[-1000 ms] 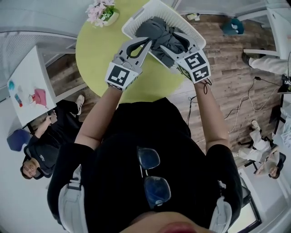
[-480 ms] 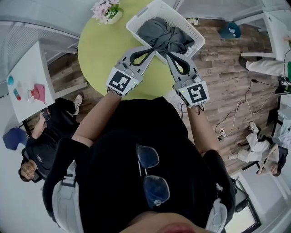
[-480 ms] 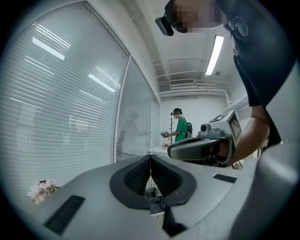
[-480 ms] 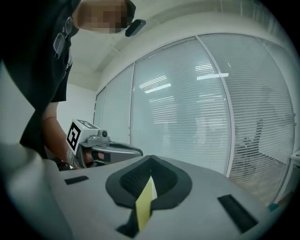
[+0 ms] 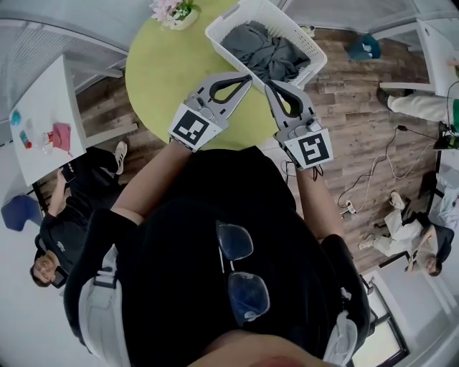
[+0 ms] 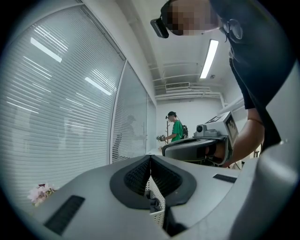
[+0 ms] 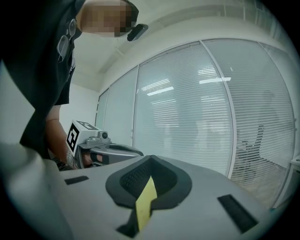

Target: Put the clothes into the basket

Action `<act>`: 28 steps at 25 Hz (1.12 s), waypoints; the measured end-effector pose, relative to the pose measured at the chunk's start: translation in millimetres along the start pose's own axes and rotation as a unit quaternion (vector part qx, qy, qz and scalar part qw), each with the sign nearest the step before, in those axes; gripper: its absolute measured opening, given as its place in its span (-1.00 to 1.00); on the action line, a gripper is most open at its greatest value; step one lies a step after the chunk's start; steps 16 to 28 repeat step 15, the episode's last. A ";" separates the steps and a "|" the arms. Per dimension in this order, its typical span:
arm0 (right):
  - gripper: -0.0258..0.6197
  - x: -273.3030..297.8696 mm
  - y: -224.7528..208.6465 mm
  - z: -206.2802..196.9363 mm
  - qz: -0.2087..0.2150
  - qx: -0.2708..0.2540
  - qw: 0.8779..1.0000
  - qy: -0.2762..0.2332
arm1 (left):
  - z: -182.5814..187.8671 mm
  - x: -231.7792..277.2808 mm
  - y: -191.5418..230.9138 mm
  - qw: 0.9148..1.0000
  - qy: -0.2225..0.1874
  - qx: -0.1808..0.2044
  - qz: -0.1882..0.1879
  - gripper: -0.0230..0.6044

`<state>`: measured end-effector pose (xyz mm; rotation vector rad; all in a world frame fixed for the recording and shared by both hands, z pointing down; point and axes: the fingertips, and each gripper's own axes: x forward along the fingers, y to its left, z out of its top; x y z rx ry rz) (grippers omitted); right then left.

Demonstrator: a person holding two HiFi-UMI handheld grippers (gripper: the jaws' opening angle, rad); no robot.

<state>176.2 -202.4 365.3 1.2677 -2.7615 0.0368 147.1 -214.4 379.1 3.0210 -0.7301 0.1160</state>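
Note:
A white slatted basket (image 5: pixel 305 44) stands at the far edge of the round yellow-green table (image 5: pixel 161 79), with grey clothes (image 5: pixel 264 49) heaped inside it. Both grippers hover over the table just short of the basket, side by side. My left gripper (image 5: pixel 248 77) is shut with nothing in it; in its own view the pads meet (image 6: pixel 150 158) and a strip of the basket (image 6: pixel 157 202) shows below them. My right gripper (image 5: pixel 269 85) is also shut and empty (image 7: pixel 150 160), with a sliver of the yellow table (image 7: pixel 146 202) under its pads.
A pot of pink flowers (image 5: pixel 174 10) sits on the table's far left rim. A white side table (image 5: pixel 43 122) with small items stands at the left. People sit on the floor left and right, and cables (image 5: pixel 373 172) trail across the wooden floor at the right.
Both grippers have drawn back from the basket toward the person. The right jaws, open over the clothes a second ago, have shut. The grey clothes stay in the basket.

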 end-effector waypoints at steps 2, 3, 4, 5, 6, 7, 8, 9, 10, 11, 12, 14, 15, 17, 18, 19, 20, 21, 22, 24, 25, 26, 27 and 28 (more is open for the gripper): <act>-0.84 -0.9 1.3 1.7 -0.001 -0.001 1.000 0.000 | 3.2 -1.6 -0.6 1.000 -0.005 0.002 0.001 -0.89; -0.84 -1.4 2.0 2.3 -0.001 -0.001 1.000 0.000 | 4.0 -2.4 -0.7 1.000 -0.014 -0.003 0.003 -0.89; -0.84 -1.5 2.8 3.4 -0.001 -0.003 1.000 0.000 | 4.6 -3.5 -0.8 1.000 -0.021 -0.007 0.004 -0.89; -0.84 -1.3 3.7 4.3 0.000 -0.004 1.000 -0.001 | 5.0 -5.0 -0.7 1.000 -0.024 -0.009 0.005 -0.89; -0.84 -0.7 4.6 5.1 0.000 -0.004 1.000 -0.001 | 5.3 -6.6 -0.5 1.000 -0.025 -0.009 0.005 -0.89; -0.84 0.1 5.4 5.9 0.001 -0.005 1.000 -0.003 | 5.5 -8.1 -0.1 1.000 -0.025 -0.008 0.005 -0.89; -0.84 1.0 5.8 6.2 0.002 -0.006 1.000 -0.003 | 5.6 -9.3 0.5 1.000 -0.025 -0.007 0.005 -0.89; -0.84 1.6 5.8 5.5 0.003 -0.007 1.000 -0.001 | 5.7 -10.0 1.2 1.000 -0.025 -0.007 0.006 -0.89; -0.84 2.0 5.3 4.2 0.003 -0.006 1.000 0.002 | 5.8 -10.2 2.0 1.000 -0.025 -0.007 0.006 -0.89; -0.84 2.4 4.4 3.6 0.003 -0.006 1.000 0.006 | 5.9 -9.8 2.7 1.000 -0.025 -0.007 0.007 -0.89; -0.84 3.2 3.3 4.6 0.004 -0.006 1.000 0.005 | 6.0 -9.0 3.4 1.000 -0.025 -0.006 0.007 -0.89; -0.84 4.7 0.6 8.4 0.004 -0.008 1.000 0.000 | 6.4 -7.0 4.7 1.000 -0.024 -0.006 0.008 -0.89; -0.84 5.4 -0.9 10.3 0.004 -0.009 1.000 -0.003 | 6.7 -5.9 5.3 1.000 -0.024 -0.006 0.008 -0.89; -0.84 5.4 -0.9 10.3 0.004 -0.009 1.000 -0.003 | 6.7 -5.9 5.3 1.000 -0.024 -0.006 0.008 -0.89; -0.84 5.4 -0.9 10.3 0.004 -0.009 1.000 -0.003 | 6.7 -5.9 5.3 1.000 -0.024 -0.006 0.008 -0.89; -0.84 5.4 -0.9 10.3 0.004 -0.009 1.000 -0.003 | 6.7 -5.9 5.3 1.000 -0.024 -0.006 0.008 -0.89; -0.84 5.4 -0.9 10.3 0.004 -0.009 1.000 -0.003 | 6.7 -5.9 5.3 1.000 -0.024 -0.006 0.008 -0.89; -0.84 5.4 -0.9 10.3 0.004 -0.009 1.000 -0.003 | 6.7 -5.9 5.3 1.000 -0.024 -0.006 0.008 -0.89; -0.84 5.4 -0.9 10.3 0.004 -0.009 1.000 -0.003 | 6.7 -5.9 5.3 1.000 -0.024 -0.006 0.008 -0.89; -0.84 5.4 -0.9 10.3 0.004 -0.009 1.000 -0.003 | 6.7 -5.9 5.3 1.000 -0.024 -0.006 0.008 -0.89; -0.84 5.4 -0.9 10.3 0.004 -0.009 1.000 -0.003 | 6.7 -5.9 5.3 1.000 -0.024 -0.006 0.008 -0.89; -0.84 5.4 -0.9 10.3 0.004 -0.009 1.000 -0.003 | 6.7 -5.9 5.3 1.000 -0.024 -0.006 0.008 -0.89; -0.84 5.4 -0.9 10.3 0.004 -0.009 1.000 -0.003 | 6.7 -5.9 5.3 1.000 -0.024 -0.006 0.008 -0.89; -0.84 5.4 -0.9 10.3 0.004 -0.009 1.000 -0.003 | 6.7 -5.9 5.3 1.000 -0.024 -0.006 0.008 -0.89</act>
